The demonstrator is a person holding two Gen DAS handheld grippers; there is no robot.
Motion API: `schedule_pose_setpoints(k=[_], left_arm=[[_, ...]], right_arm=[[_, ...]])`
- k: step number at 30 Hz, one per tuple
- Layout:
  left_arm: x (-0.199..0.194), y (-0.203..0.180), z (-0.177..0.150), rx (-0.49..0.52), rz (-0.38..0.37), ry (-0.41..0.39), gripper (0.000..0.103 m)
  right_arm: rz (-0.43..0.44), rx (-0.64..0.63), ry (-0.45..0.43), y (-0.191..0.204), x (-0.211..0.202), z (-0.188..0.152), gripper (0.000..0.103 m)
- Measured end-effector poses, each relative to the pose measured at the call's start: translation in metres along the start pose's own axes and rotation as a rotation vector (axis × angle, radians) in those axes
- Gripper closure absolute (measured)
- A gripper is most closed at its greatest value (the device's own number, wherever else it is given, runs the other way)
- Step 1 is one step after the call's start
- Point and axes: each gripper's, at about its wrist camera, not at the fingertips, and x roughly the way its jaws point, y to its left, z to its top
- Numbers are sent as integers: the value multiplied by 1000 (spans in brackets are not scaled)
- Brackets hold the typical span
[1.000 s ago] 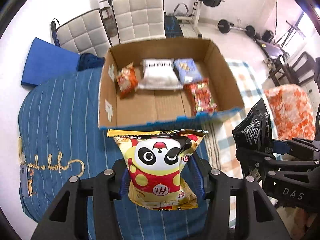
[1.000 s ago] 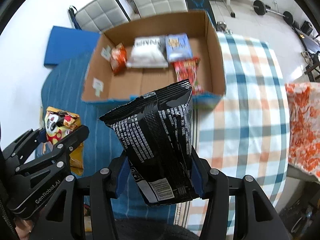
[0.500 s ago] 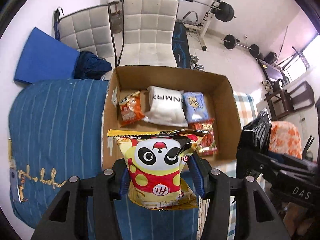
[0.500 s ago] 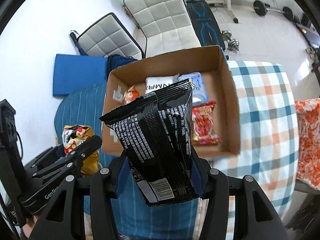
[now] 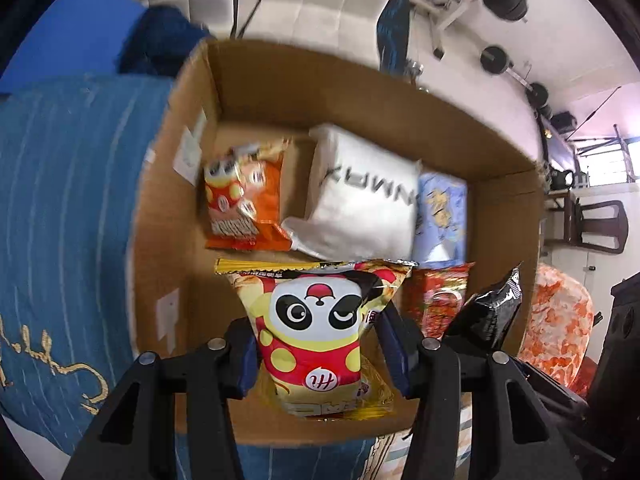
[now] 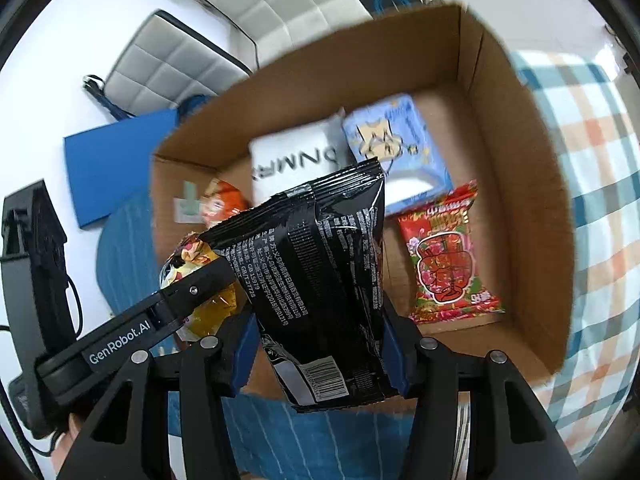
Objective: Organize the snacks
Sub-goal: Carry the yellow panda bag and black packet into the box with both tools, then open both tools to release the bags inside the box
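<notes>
Right wrist: black bag (image 6: 320, 280) hides box (image 6: 516, 184) centre, white pack (image 6: 296, 160) behind.

Each camera sits behind its own tool and looks forward and down along the fingers into the open box (image 5: 360, 92), from close above its near edge. The left wrist view faces the box from the left tool (image 5: 318, 354), with the right tool's black bag (image 5: 492, 312) at its right edge. The right wrist view looks from the right tool (image 6: 320, 350), with the left tool (image 6: 192, 284) entering at its left. Both views share the box floor and its packets.
</notes>
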Motion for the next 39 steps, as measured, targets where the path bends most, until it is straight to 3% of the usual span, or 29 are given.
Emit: schedule_pose_setpoints(k=[7,21,27,35,39], left_arm=[[53,10,6,-23,8,166,55],[96,27,-3,-52,26,322,54],[83,25,0,-54,48,314,48],[43,10,-4,0,87,254,42],[19,-2,-12,41,136,189,18]], right_arm=[[-52,-9,66,-6,45,5,47],[-67,-23,116,-3,84,5,45],[-76,-19,137,0,90,4,43],[-155,-99,86,4,53,-2,37],[-208,-136,56,7,37,-10,36]])
